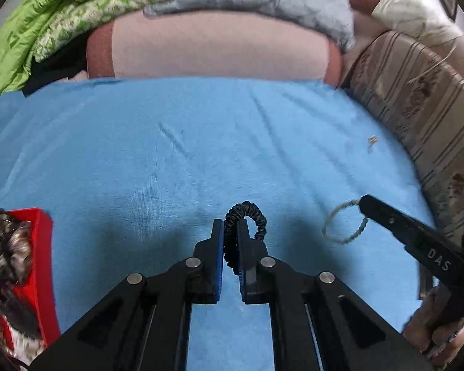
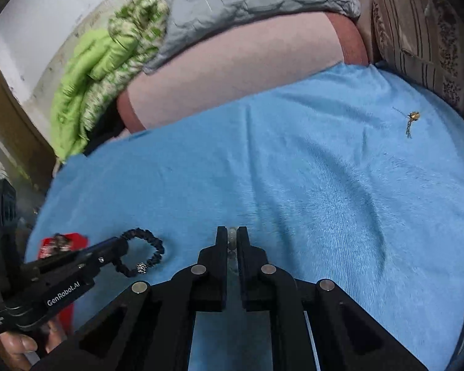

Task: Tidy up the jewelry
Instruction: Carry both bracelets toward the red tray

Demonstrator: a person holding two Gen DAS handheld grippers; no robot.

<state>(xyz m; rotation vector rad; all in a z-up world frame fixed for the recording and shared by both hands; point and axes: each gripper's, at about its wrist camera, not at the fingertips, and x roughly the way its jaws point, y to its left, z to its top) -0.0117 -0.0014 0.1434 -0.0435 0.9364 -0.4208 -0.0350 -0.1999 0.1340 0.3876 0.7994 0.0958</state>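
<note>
Two black handheld grippers work above a bed covered in a bright blue cloth (image 1: 201, 154). The left gripper (image 1: 230, 232) has its jaws closed narrowly on a black beaded bracelet (image 1: 247, 216). In the left wrist view the bracelet's free part arches up and over to the right of the fingertips. From the right wrist view, the same bracelet hangs as a loop off the tip, with a small silver bead (image 2: 142, 268) at its lower edge. White lettering on the left gripper's side reads "GenRobot.AI"; a smaller label nearer the handle is too blurred to read.

The right gripper (image 2: 232, 236) is also closed narrowly, pinching a pale beaded bracelet (image 1: 344, 225). In the left wrist view this one shows as a thin whitish ring dangling from the tip, its open face turned toward the camera. The letters "DAS" are printed on the right gripper's side.

A red tray (image 1: 45, 247) holding a jumble of jewellery sits at the cloth's left edge. A small gold and silver trinket (image 2: 411, 122) lies alone on the cloth toward the right, its thin length running roughly up and down in the right wrist view.
</note>
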